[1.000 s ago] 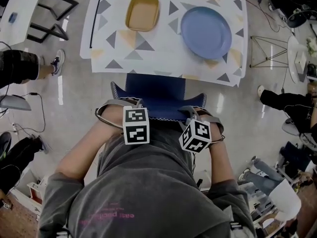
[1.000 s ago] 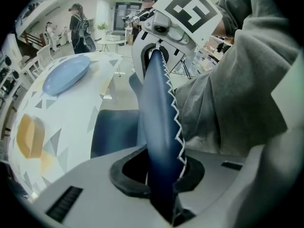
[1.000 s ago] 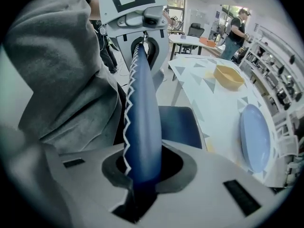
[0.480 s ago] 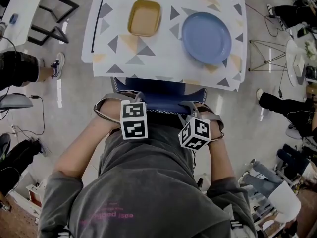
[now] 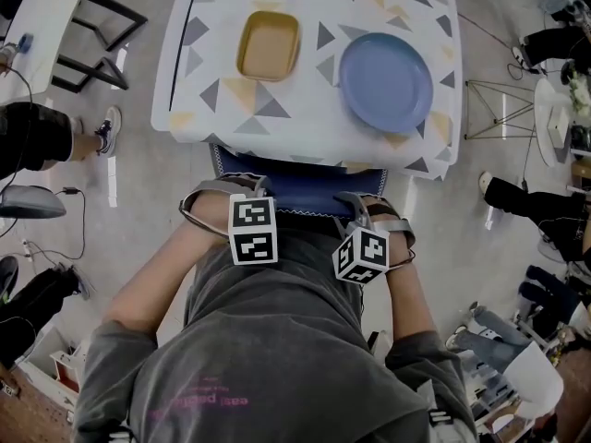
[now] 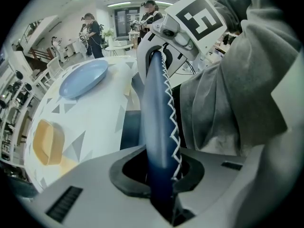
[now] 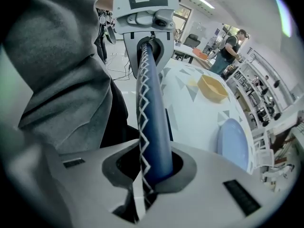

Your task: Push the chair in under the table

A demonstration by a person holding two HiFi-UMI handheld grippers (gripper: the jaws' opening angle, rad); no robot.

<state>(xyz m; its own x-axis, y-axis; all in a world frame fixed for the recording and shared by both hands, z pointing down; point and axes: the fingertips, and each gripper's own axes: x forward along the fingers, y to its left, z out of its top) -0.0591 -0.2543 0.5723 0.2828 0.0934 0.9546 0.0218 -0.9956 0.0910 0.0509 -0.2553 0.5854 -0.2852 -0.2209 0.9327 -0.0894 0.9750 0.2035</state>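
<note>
A blue chair [image 5: 300, 190] with white zigzag stitching stands at the near edge of the triangle-patterned table [image 5: 222, 109], its seat largely beneath the tabletop. My left gripper [image 5: 242, 192] is shut on the left end of the backrest's top edge, and my right gripper [image 5: 358, 203] is shut on the right end. In the left gripper view the padded backrest edge [image 6: 159, 118] runs up from between the jaws of the left gripper [image 6: 160, 175] to the right gripper [image 6: 175, 30]. The right gripper view shows the same edge [image 7: 152, 118] clamped in the right gripper [image 7: 149, 175].
A yellow dish [image 5: 268, 46] and a blue plate [image 5: 385, 81] sit on the table. Seated people's legs show at the left [image 5: 37, 135] and right [image 5: 531, 197]. A wire stand [image 5: 489, 109] is right of the table, and another white table [image 5: 42, 12] at top left.
The chair has slid further under the table, so less blue seat shows. Both grippers have travelled forward with the backrest, still clamped on it.
</note>
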